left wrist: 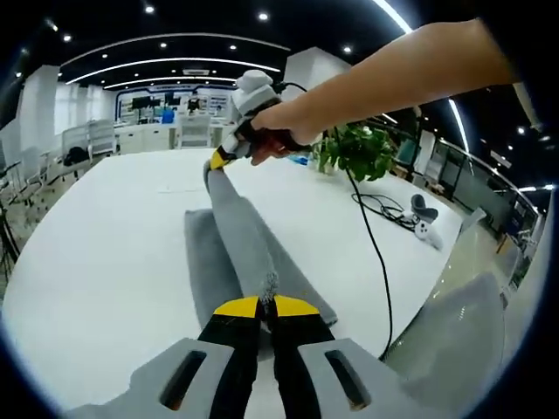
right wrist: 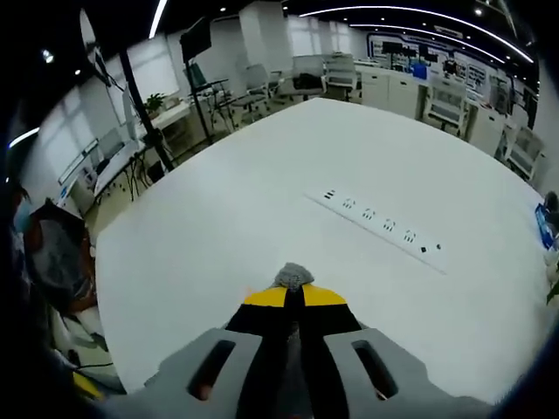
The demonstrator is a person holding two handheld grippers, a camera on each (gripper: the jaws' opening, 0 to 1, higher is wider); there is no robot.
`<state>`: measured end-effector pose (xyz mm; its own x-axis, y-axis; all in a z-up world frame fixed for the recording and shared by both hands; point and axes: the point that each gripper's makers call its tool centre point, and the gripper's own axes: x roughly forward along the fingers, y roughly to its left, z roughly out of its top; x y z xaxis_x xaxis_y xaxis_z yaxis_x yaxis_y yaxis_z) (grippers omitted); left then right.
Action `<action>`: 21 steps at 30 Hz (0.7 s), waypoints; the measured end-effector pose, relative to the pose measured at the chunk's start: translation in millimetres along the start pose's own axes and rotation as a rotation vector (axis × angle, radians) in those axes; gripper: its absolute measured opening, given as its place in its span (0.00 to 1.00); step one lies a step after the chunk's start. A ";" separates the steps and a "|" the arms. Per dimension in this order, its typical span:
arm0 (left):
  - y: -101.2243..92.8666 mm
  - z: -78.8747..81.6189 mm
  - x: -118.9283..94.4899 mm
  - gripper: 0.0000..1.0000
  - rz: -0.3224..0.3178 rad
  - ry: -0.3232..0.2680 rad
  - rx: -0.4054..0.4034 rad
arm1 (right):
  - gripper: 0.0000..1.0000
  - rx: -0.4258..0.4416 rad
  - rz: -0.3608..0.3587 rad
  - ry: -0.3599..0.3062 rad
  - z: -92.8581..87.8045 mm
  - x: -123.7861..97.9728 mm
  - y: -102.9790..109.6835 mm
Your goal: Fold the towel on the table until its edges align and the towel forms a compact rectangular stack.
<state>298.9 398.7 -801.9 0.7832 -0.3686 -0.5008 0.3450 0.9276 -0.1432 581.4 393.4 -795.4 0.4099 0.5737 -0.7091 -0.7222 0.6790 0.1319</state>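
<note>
— Jaws? 
— Both pairs together: left gripper [left wrist: 266, 303] clamped on the near end of the grey towel [left wrist: 236, 240], right gripper [right wrist: 294, 294] pinching the far end (a grey tuft at its tips).
— Differences between views? 
— Left gripper view: towel stretched above the white table [left wrist: 105, 253], plant [left wrist: 356, 150], black cable [left wrist: 371, 236]. Right gripper view: socket strip [right wrist: 380, 223], distant chairs [right wrist: 297, 74].

Bright, even light from ceiling strips [left wrist: 175, 65] above the white table [left wrist: 105, 253]; strong fisheye bending toward edges; faint shadows.
</note>
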 end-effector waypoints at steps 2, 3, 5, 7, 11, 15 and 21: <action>1.5 -1.9 -0.1 0.04 0.006 0.007 0.005 | 0.01 -0.006 0.002 0.003 -0.9 3.6 1.5; 2.3 -3.8 0.1 0.04 0.007 0.017 0.003 | 0.01 -0.008 0.002 0.004 -1.5 7.1 1.1; 3.9 -7.3 0.7 0.04 0.011 0.030 -0.003 | 0.01 -0.003 0.006 0.006 -2.8 9.6 2.8; 5.2 -11.5 1.8 0.04 0.013 0.043 -0.005 | 0.01 -0.005 0.010 0.009 -4.6 12.6 5.0; 3.9 -12.7 1.1 0.04 0.009 0.042 -0.003 | 0.01 -0.011 0.014 0.015 -5.2 14.1 7.9; 5.2 -13.6 0.0 0.04 0.009 0.051 0.001 | 0.01 -0.007 0.011 0.021 -5.0 17.2 7.7; 17.4 -23.8 2.7 0.04 0.018 0.078 -0.011 | 0.01 -0.020 -0.004 0.025 -8.9 24.6 10.9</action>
<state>294.7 415.3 -826.1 0.7463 -0.3463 -0.5684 0.3249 0.9349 -0.1430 578.7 410.8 -817.6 0.3992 0.5592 -0.7266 -0.7314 0.6721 0.1154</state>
